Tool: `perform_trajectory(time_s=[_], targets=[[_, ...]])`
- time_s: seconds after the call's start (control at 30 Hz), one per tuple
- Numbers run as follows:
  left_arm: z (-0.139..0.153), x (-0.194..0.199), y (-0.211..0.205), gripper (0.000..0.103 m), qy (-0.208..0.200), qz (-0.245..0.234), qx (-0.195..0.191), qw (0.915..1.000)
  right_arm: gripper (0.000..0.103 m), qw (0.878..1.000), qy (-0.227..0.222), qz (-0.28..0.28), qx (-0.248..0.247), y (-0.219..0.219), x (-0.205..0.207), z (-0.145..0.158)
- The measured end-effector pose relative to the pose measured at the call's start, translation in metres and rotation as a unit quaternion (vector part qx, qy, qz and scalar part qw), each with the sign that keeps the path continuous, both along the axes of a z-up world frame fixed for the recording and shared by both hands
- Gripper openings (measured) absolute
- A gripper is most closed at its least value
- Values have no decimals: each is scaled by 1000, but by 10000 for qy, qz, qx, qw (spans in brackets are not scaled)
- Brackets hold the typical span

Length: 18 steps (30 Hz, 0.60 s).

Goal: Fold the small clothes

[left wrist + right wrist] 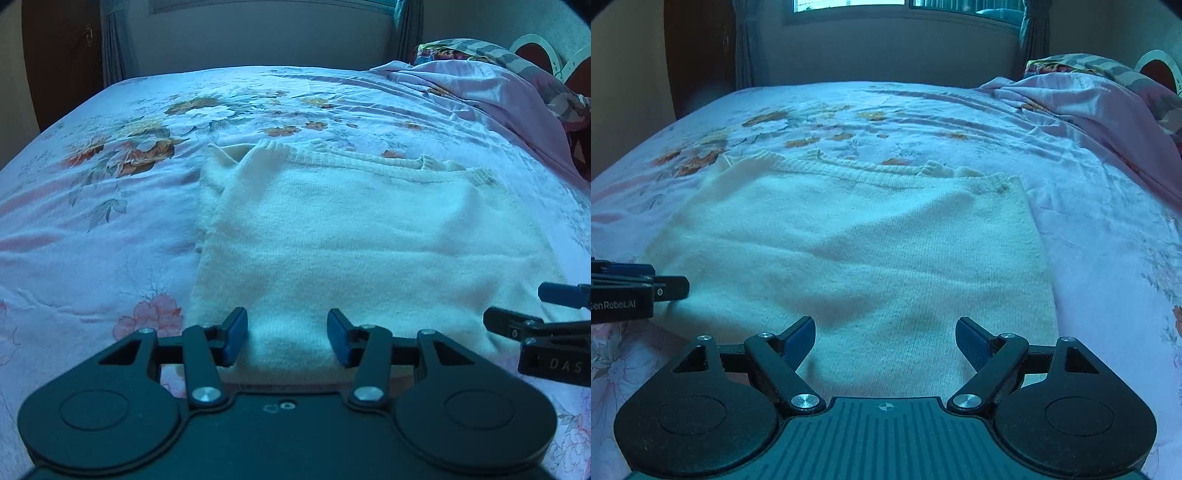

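A white knitted sweater (351, 229) lies flat on the floral bedsheet (92, 221), sleeves folded in, its ribbed edges at the far side. My left gripper (287, 338) is open and empty, just above the sweater's near-left edge. In the right wrist view the sweater (868, 251) fills the middle, and my right gripper (885, 341) is open and empty over its near edge. The right gripper shows at the right of the left wrist view (532, 314); the left gripper shows at the left of the right wrist view (639, 288).
A crumpled lilac sheet and patterned pillow (498, 81) are heaped at the far right of the bed. A wall with a window (886, 7) and curtains lies beyond the bed's far edge.
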<state>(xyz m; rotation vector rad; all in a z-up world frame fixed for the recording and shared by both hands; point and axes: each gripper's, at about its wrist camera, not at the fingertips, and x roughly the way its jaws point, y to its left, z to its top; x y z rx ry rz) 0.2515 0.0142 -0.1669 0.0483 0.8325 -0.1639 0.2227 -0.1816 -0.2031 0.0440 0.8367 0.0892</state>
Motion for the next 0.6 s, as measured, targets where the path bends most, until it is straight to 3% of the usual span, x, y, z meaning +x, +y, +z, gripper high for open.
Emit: perform_trajectory(time_s=[0.1, 0.2, 0.37, 0.6], targets=[[2, -4, 8, 46, 71, 125, -40, 9999, 82, 9998, 179, -6, -123, 3, -1, -2], [7, -8, 16, 46, 65, 189, -122, 9997, 82, 9995, -74, -172, 254, -2, -10, 15], [12, -7, 26, 46, 156, 297, -242, 9991, 82, 9994, -243, -35, 246, 8, -14, 33], [11, 4, 53, 45, 317, 523, -847, 9945, 82, 9991, -277, 92, 307, 20, -15, 37]])
